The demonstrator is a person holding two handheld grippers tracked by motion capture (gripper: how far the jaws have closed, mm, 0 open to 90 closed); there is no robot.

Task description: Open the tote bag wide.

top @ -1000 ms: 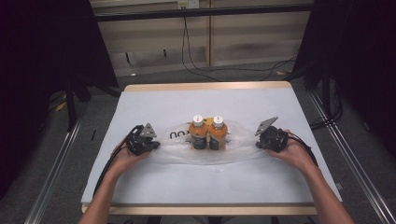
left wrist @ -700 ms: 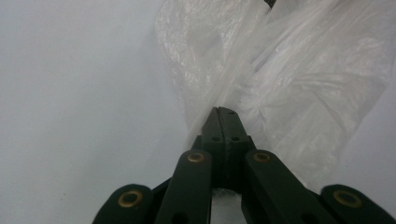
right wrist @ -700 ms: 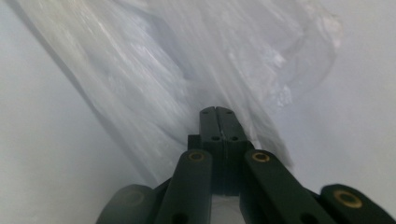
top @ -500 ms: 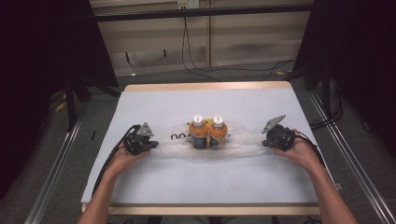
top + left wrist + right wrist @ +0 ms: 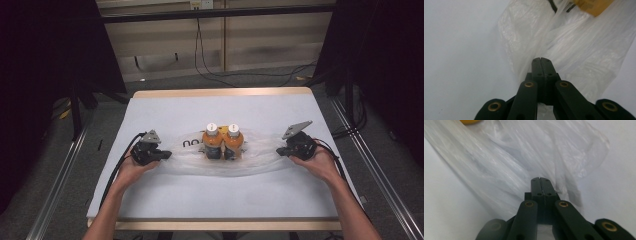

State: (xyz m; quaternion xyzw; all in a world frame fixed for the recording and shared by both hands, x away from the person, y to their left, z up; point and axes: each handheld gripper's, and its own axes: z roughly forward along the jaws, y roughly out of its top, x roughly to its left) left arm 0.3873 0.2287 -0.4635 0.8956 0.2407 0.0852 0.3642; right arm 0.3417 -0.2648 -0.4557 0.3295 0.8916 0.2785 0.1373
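Two orange bottles with white caps (image 5: pixel 212 141) (image 5: pixel 233 140) stand side by side inside a clear plastic bag (image 5: pixel 260 156) in the middle of the white table (image 5: pixel 250 105). The bag is pulled out flat to both sides. My left gripper (image 5: pixel 167 155) is shut on the bag's left end. In the left gripper view the jaws (image 5: pixel 540 59) meet with the film (image 5: pixel 579 45) pinched at their tips. My right gripper (image 5: pixel 280 151) is shut on the bag's right end, and its closed jaws (image 5: pixel 540 179) lie against the crinkled film (image 5: pixel 499 165).
The table's wooden front edge (image 5: pixel 225 224) is near the person's forearms. Metal rails (image 5: pixel 60 195) run along both sides of the table. Cables (image 5: pixel 215 70) lie on the floor beyond the far edge. Dark curtains hang at left and right.
The right gripper has shifted a little to the right, drawing the bag's right end outward. The left gripper has stayed put.
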